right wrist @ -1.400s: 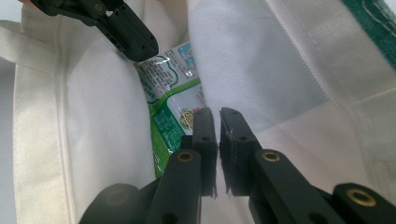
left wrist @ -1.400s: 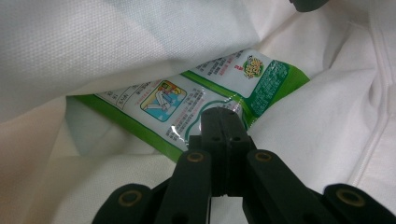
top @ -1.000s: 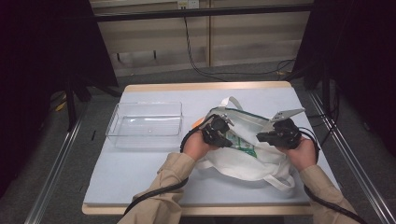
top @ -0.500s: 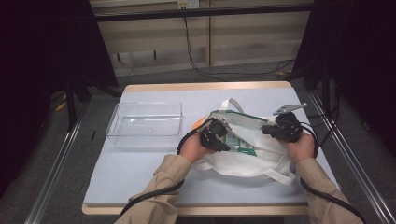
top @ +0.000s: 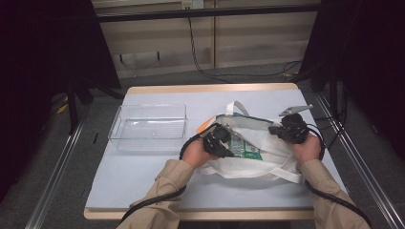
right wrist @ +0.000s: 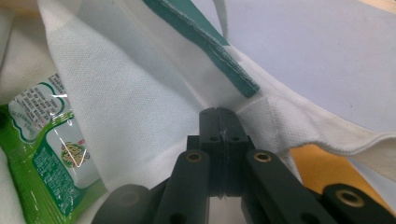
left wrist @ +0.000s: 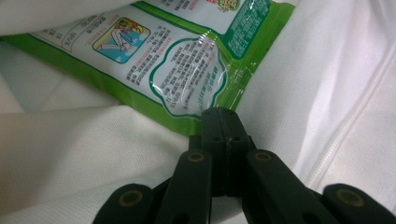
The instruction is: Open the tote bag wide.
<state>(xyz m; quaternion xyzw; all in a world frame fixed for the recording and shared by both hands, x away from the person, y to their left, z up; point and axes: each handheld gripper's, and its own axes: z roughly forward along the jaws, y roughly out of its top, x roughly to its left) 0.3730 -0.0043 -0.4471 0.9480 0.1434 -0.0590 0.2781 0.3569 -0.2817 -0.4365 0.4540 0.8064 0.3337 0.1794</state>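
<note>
A white cloth tote bag (top: 258, 164) lies on the right half of the table with a green snack packet (top: 243, 145) showing in its mouth. My left gripper (top: 231, 153) is shut; in the left gripper view its tips (left wrist: 223, 114) pinch the near corner of the green packet (left wrist: 177, 79), right against the bag's cloth (left wrist: 70, 158). My right gripper (top: 273, 129) has just been closing with the bag's cloth between its jaws. It is now shut (right wrist: 219, 113) on the bag's white rim (right wrist: 261, 116), just below the teal strap (right wrist: 210, 46).
A clear plastic bin (top: 117, 126) stands on the table's left half, apart from the bag. Something orange (top: 204, 126) peeks out from under the bag's left side. The pale blue tabletop (top: 143, 181) ends at a wooden edge; metal rails run along both sides.
The right gripper has shifted slightly toward the far side of the table, and the bag's rim has come up with it. The left gripper has stayed in place.
</note>
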